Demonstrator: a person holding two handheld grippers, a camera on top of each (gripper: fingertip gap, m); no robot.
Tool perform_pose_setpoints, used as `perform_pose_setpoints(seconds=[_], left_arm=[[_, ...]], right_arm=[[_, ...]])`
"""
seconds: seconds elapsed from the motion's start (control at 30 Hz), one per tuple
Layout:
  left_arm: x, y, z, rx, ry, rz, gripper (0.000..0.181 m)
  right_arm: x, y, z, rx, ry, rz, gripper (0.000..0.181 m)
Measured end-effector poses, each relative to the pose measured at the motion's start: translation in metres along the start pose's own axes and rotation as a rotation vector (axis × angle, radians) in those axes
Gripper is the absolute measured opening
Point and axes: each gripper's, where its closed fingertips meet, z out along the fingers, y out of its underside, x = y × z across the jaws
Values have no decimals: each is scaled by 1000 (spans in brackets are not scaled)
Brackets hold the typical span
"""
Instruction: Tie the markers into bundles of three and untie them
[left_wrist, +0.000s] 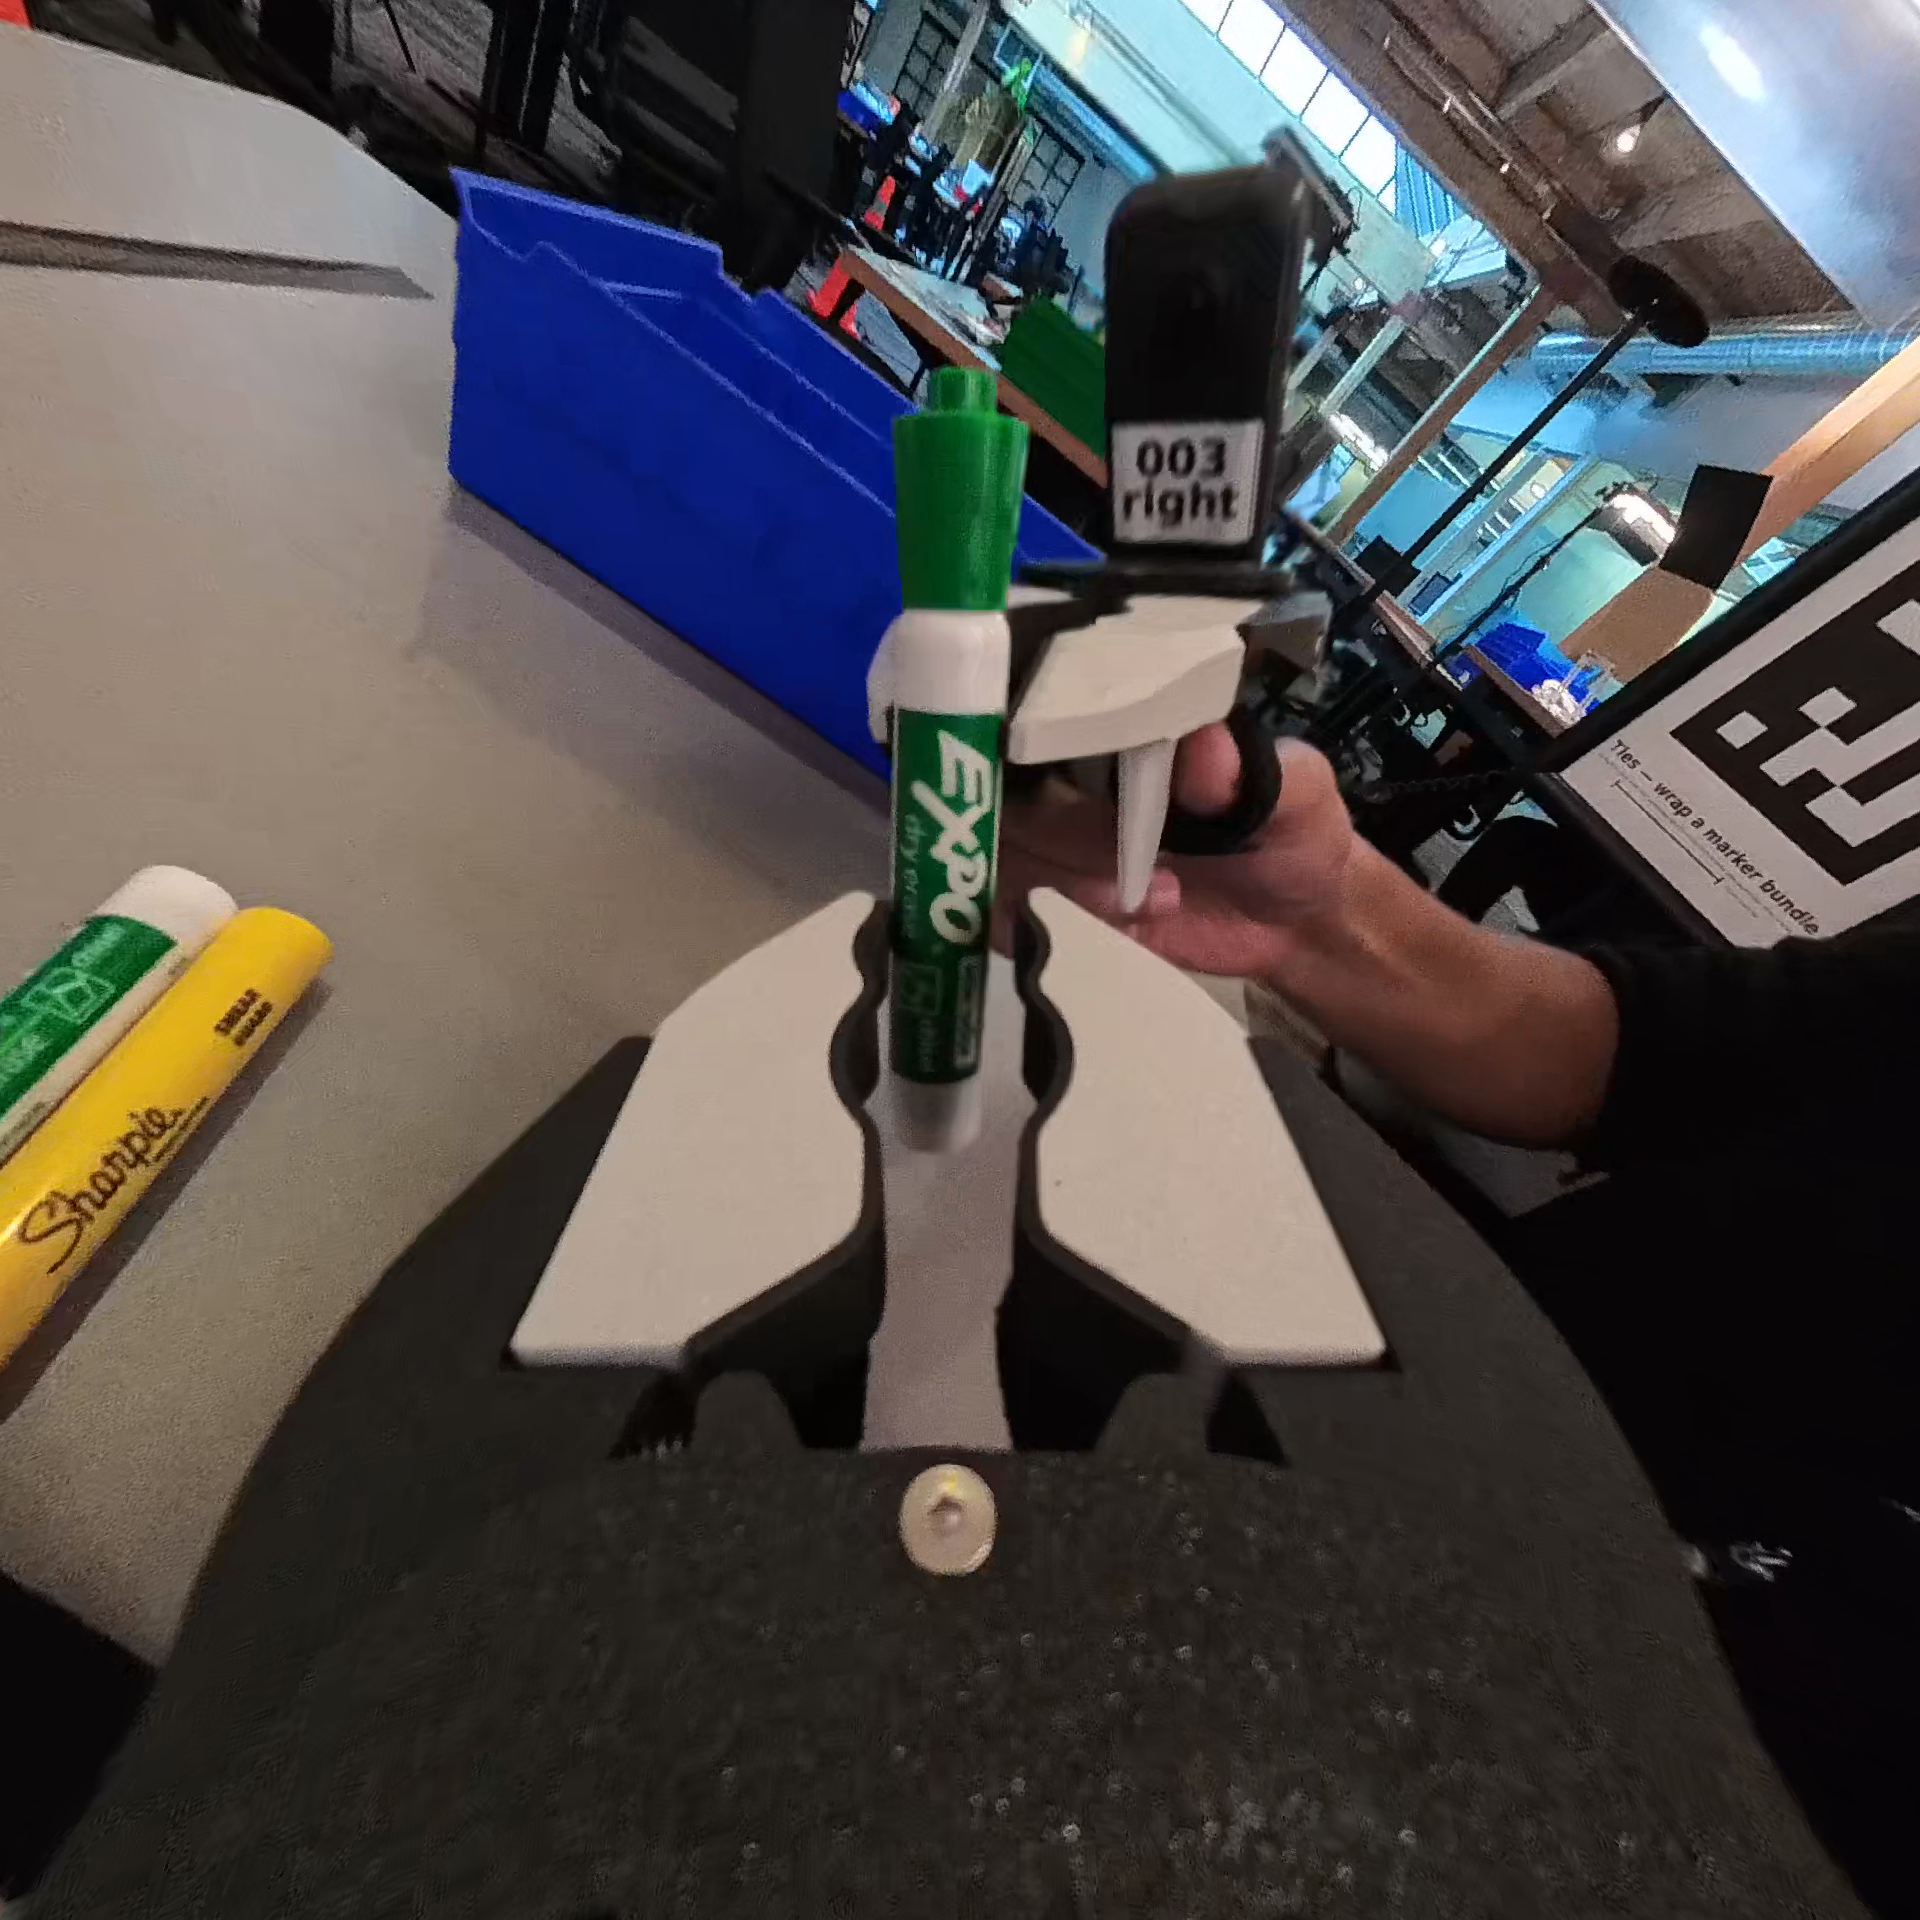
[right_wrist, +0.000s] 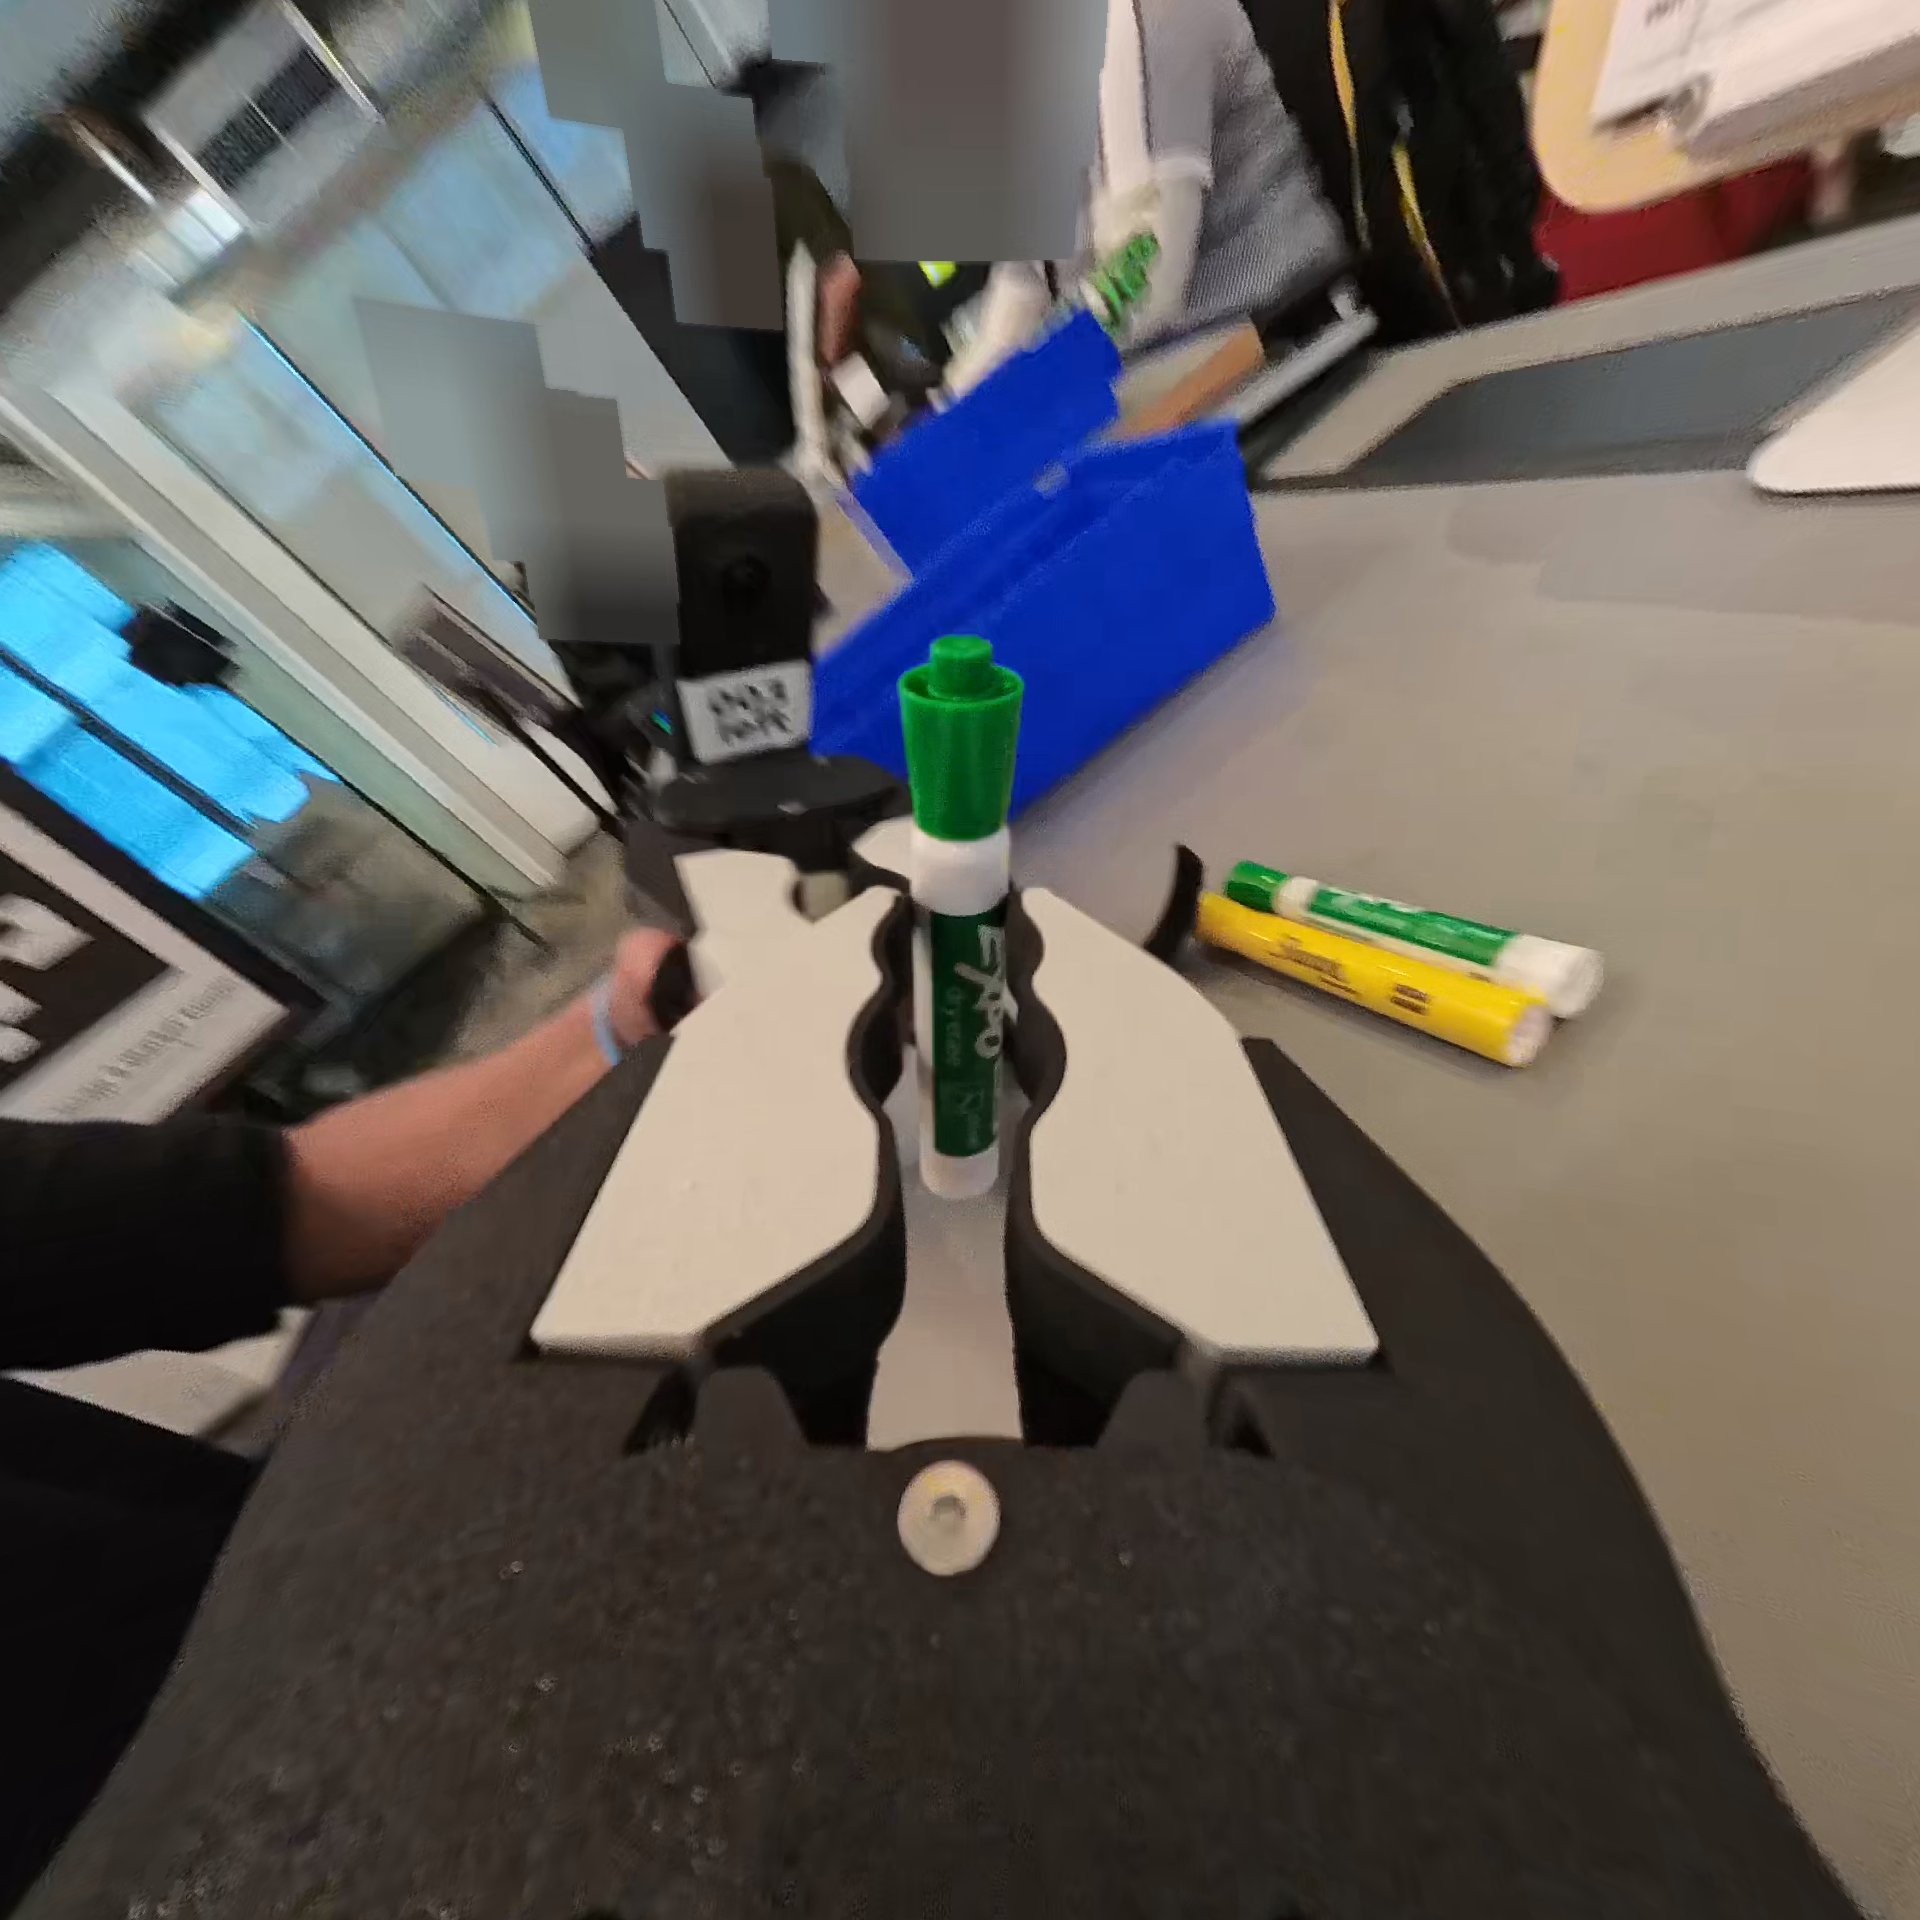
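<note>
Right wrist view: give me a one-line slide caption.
Both grippers, right gripper near and left gripper opposite, pinch one upright green marker; two markers lie on the grey table.

left claw (left_wrist: 940, 997) pinching upright green marker (left_wrist: 940, 790) | yellow marker (left_wrist: 156, 1122) on table (left_wrist: 436, 727)

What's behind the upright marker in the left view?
The right gripper, shut on the marker, and a blue bin farther back. The marker hides part of that gripper.
</note>
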Motion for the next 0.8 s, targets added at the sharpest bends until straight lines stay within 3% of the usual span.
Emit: perform_pose_setpoints(seconds=[0.07,0.1,0.2,0.3,0.4,0.57,0.8], left_arm=[[-7,6,-16,-33,-58,-3,47],[-10,8,-29,-32,-102,8,48],[-6,14,-69,27,-236,51,39],[2,21,-99,117,-352,82,36],[-1,34,-111,138,-448,138,27],[-8,55,-106,46,-437,129,28],[-12,71,-100,-60,-488,199,28]], right_arm=[[12,-3,2,-139,118,-113,17],[16,-4,2,-234,169,-189,17],[42,5,-3,-666,357,-503,17],[61,33,0,-1085,361,-732,17],[81,63,-2,-1360,325,-819,17],[94,90,3,-1474,293,-818,17],[95,98,8,-1447,284,-816,18]])
